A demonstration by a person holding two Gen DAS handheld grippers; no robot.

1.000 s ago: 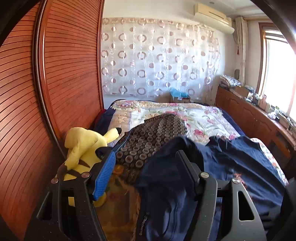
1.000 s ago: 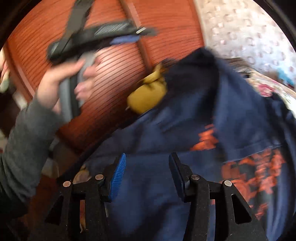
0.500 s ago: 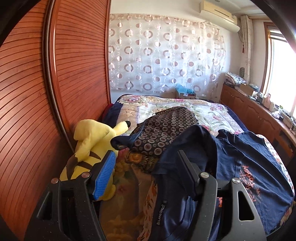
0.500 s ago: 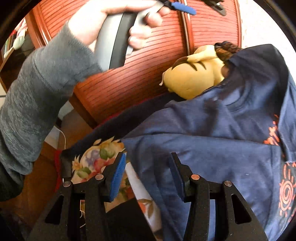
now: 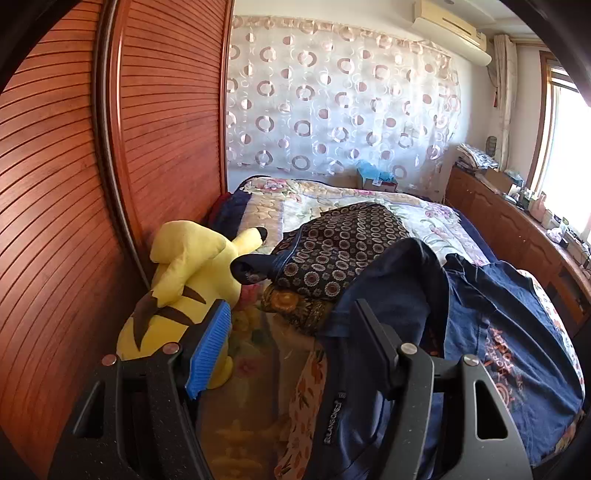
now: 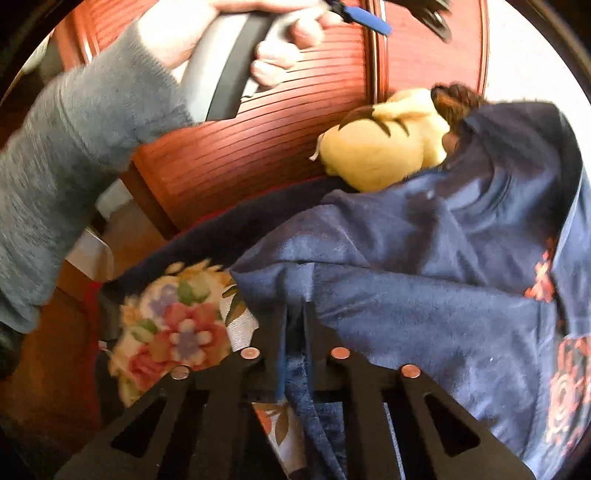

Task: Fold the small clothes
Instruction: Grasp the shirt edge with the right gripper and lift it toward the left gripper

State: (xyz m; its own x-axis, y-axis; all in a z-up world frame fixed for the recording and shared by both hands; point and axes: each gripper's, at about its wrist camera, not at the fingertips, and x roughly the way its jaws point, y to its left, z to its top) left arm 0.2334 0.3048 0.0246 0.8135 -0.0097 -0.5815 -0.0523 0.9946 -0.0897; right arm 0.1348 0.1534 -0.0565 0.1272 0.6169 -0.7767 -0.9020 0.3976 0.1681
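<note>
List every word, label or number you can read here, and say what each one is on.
Small white lettering on a tag at the navy T-shirt hem: too small and tilted to read.
Orange print on the shirt front: letters show, but too warped to read.
Air conditioner: no legible marking.
Right wrist view: nothing readable.

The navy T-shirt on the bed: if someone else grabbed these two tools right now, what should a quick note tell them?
Right gripper: shut on the navy T-shirt, pinching its edge near the bed's corner.
Left gripper: open, holding nothing, raised over the bed.
The shirt lies rumpled beside a yellow plush toy and a dark patterned garment.
Done: one edge gripped. Left: spread it flat, then every fold.
</note>
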